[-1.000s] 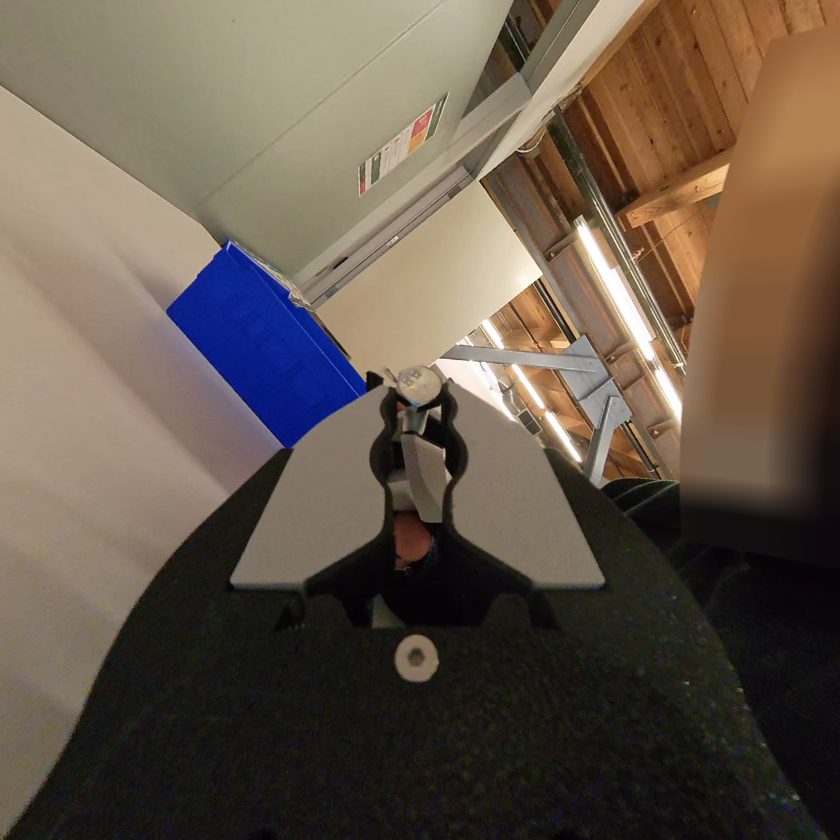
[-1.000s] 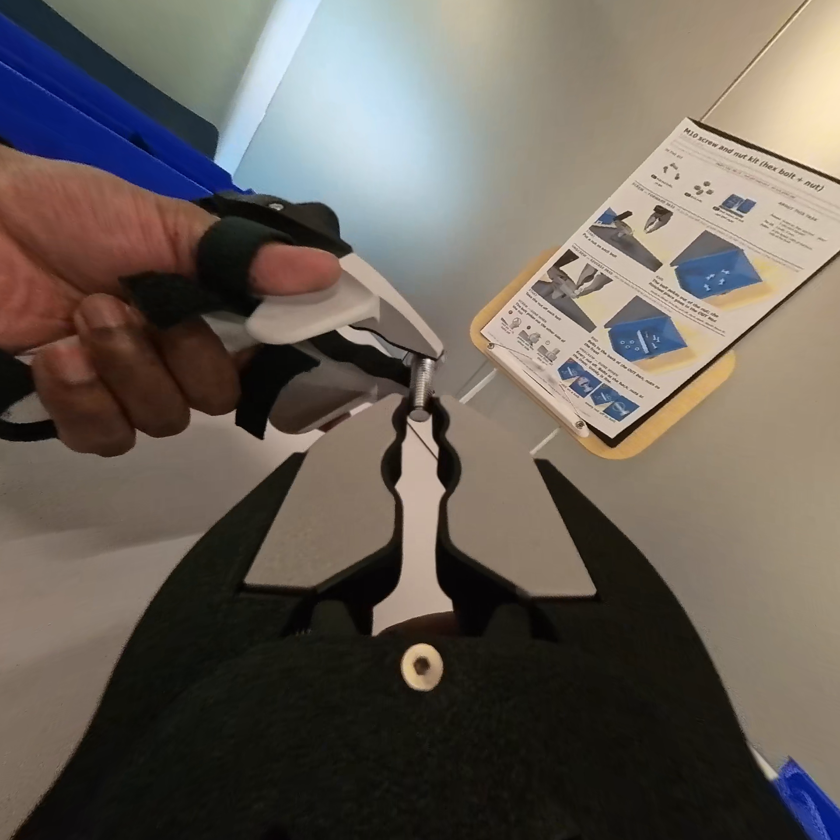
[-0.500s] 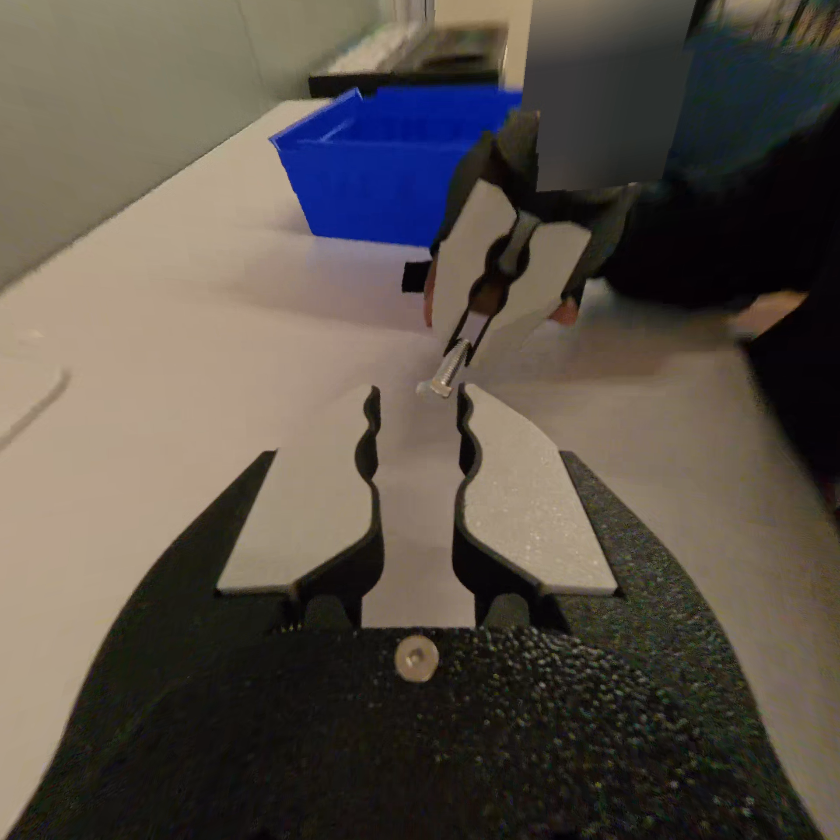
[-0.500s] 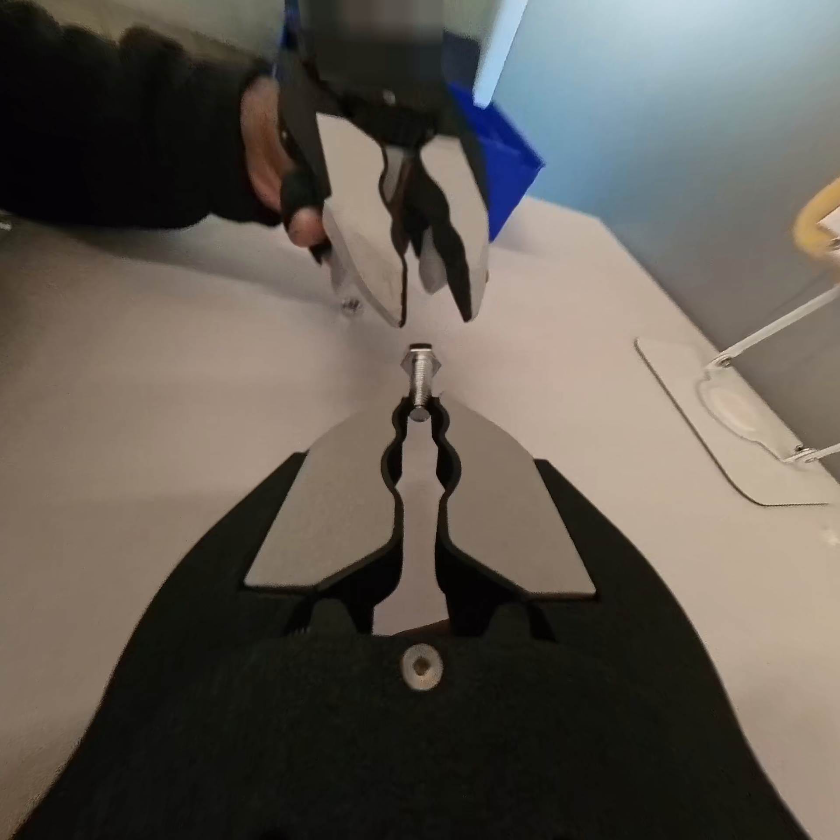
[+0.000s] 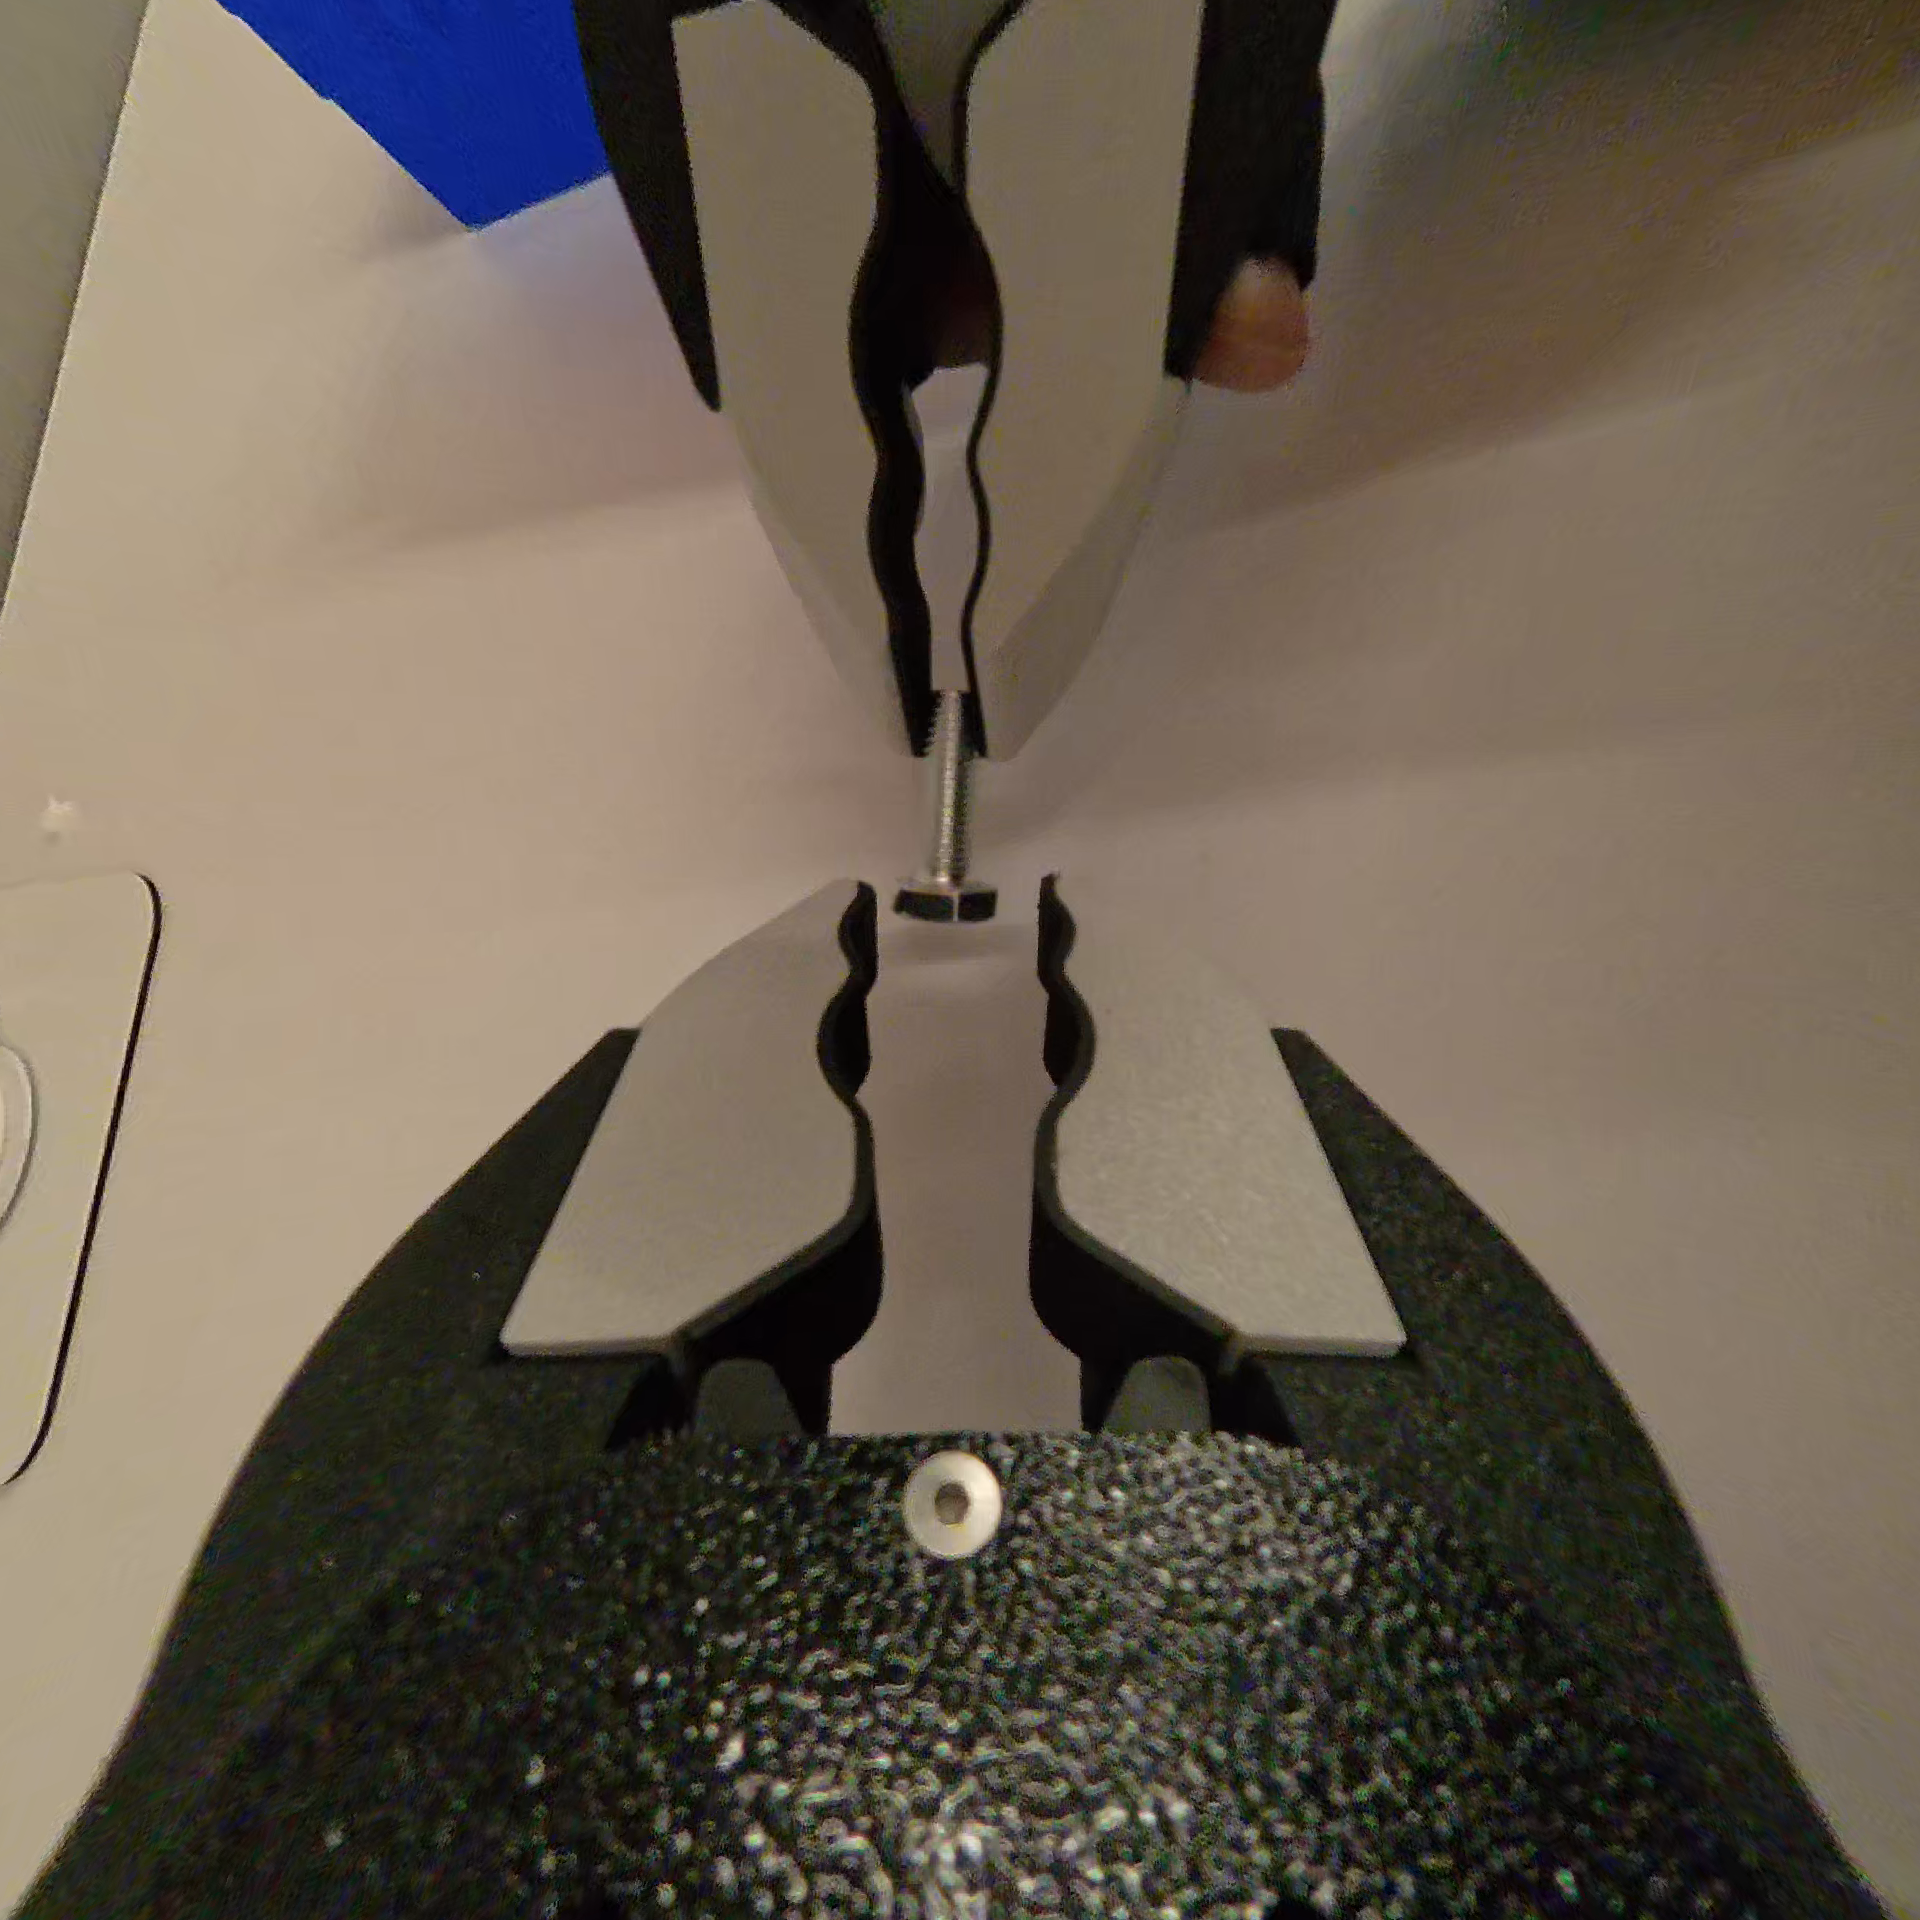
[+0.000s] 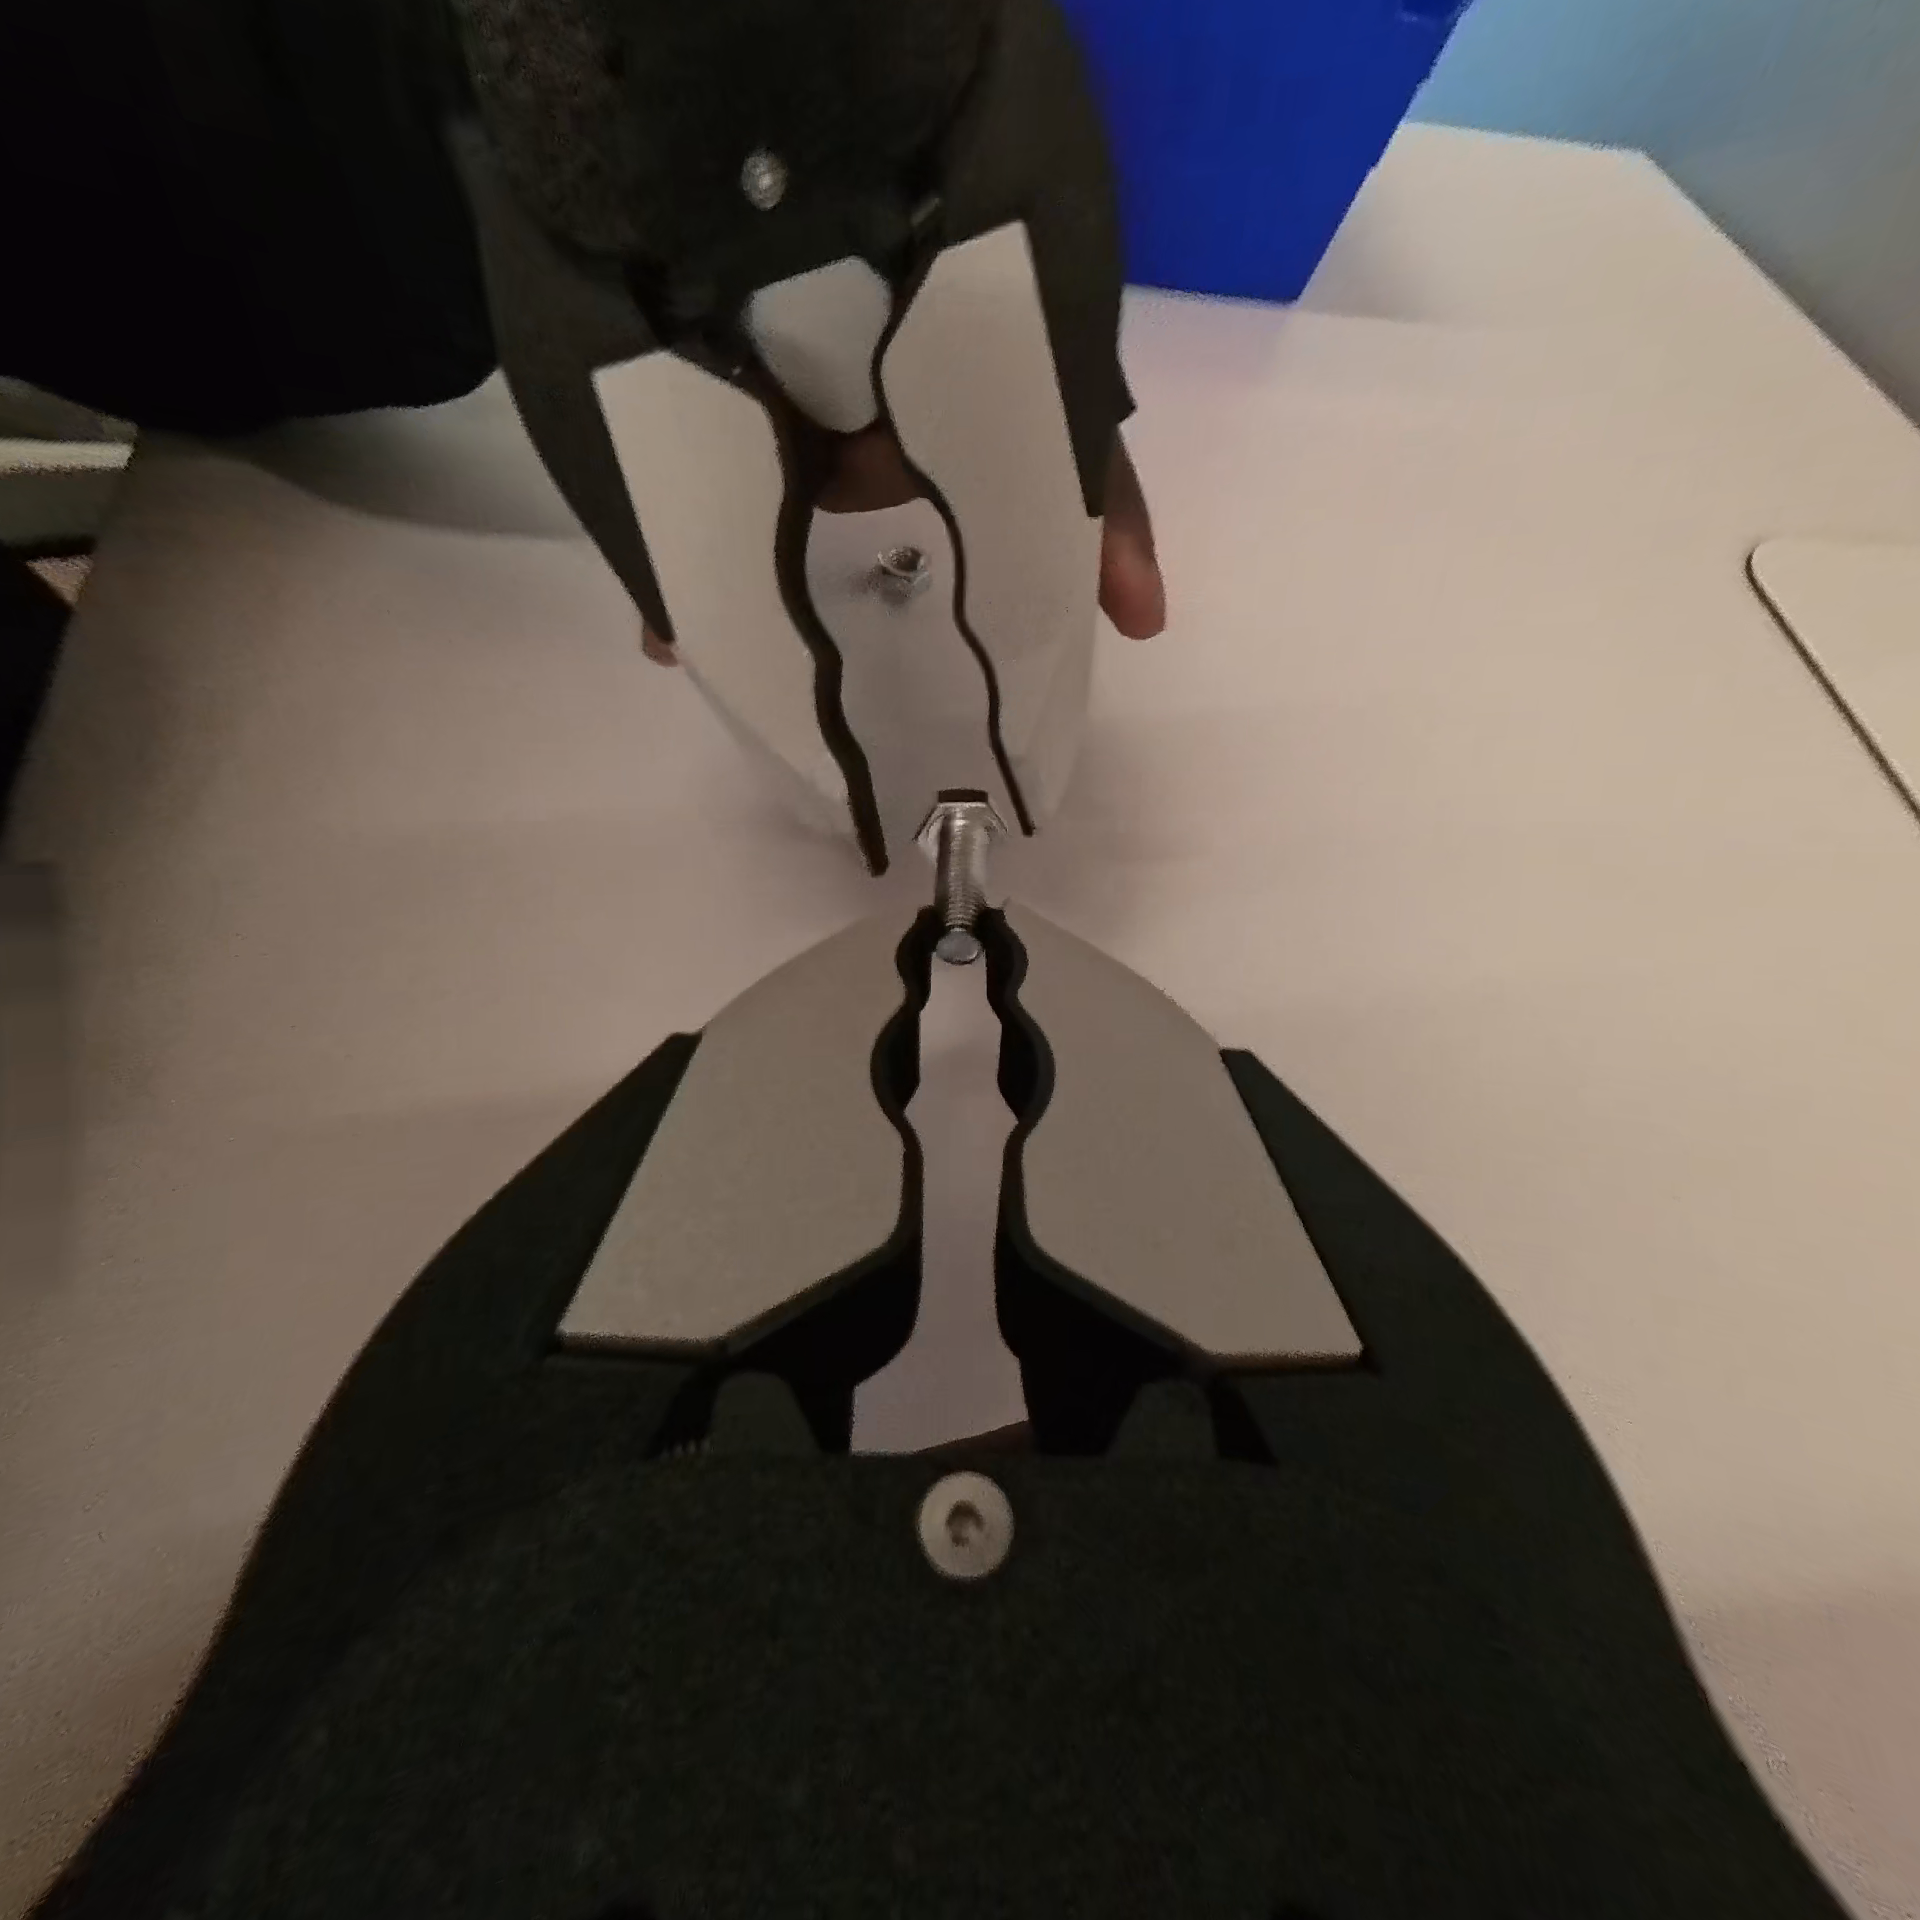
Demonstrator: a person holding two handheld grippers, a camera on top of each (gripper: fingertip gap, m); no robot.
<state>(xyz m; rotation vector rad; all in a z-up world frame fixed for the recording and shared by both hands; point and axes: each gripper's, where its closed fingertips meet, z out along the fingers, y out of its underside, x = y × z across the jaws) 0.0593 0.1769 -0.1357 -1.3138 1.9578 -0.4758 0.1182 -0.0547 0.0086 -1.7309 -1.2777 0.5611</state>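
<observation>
Bolt (image 6: 958, 871) thread end clamped in right gripper (image 6: 961, 940); head between spread left gripper (image 5: 948, 902) tips, untouched

a pale, off-white tabletop (image 6: 1455, 935) fills most of both views. a blue bin (image 6: 1247, 156) stands at the top of the right wrist view, right of centre, and shows as a blue corner (image 5: 416, 94) in the upper left of the left wrist view. a flat white plate with rounded corners (image 5: 62, 1143) lies at the left edge there, and at the right edge (image 6: 1849, 644) of the other view. a small nut (image 6: 896, 569) lies on the table, upper centre. a light bluish wall (image 6: 1714, 73) is in the upper right.
</observation>
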